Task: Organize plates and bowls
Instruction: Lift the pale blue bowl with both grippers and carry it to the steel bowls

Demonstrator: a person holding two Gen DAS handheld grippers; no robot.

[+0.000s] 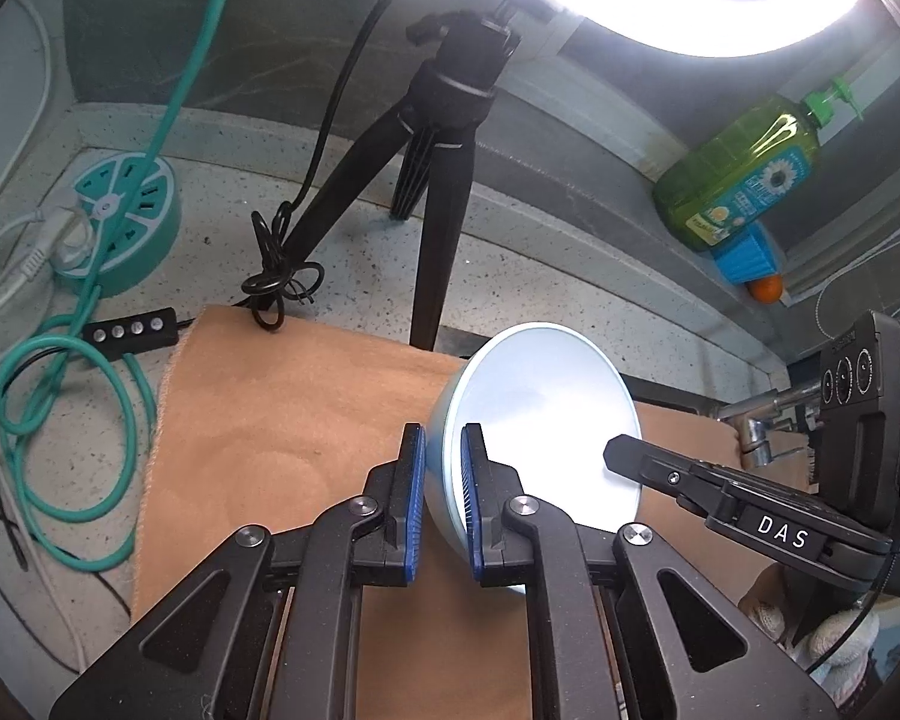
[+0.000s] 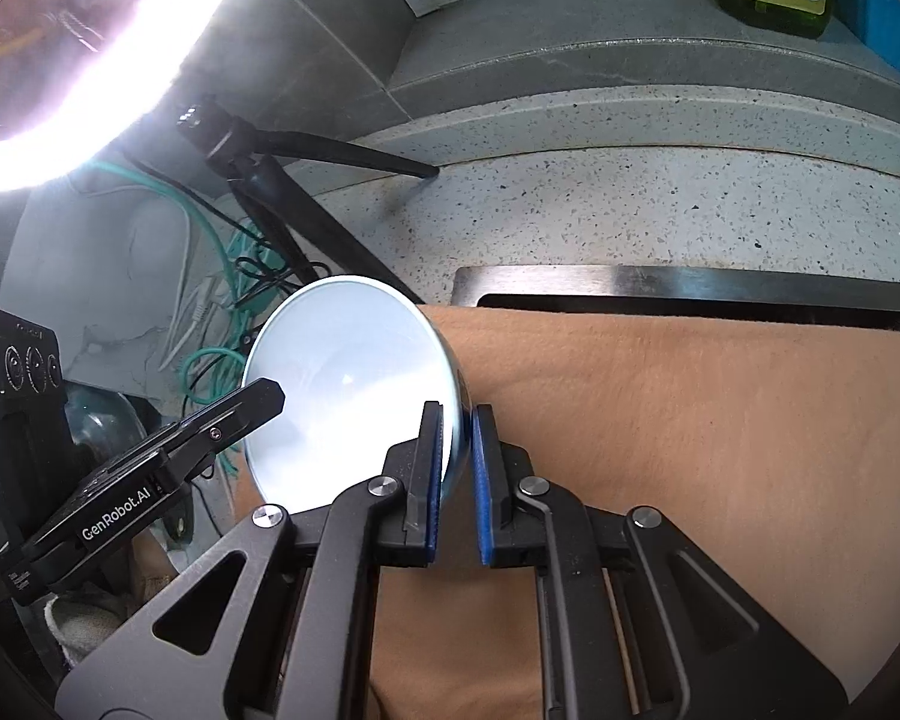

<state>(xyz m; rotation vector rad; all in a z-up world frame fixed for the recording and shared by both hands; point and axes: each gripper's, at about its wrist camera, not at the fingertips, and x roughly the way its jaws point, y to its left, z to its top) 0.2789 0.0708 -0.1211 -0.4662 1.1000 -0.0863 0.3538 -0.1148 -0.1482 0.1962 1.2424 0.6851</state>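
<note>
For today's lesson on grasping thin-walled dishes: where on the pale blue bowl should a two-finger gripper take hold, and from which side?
Take the bowl by its thin rim, one pad inside and one outside the wall, coming from the near edge. It is tilted up on the tan cloth, so the rim is exposed. Both the left gripper and right gripper pinch opposite rim sides this way.

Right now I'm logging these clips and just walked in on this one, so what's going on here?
A person is holding one pale blue bowl with two handheld grippers at once. The left gripper is shut on one side of its rim and the right gripper on the opposite side, each with one pad inside the bowl and one outside. The bowl is tipped on edge over a brown cloth spread on the speckled counter. No plates are in view.
</note>
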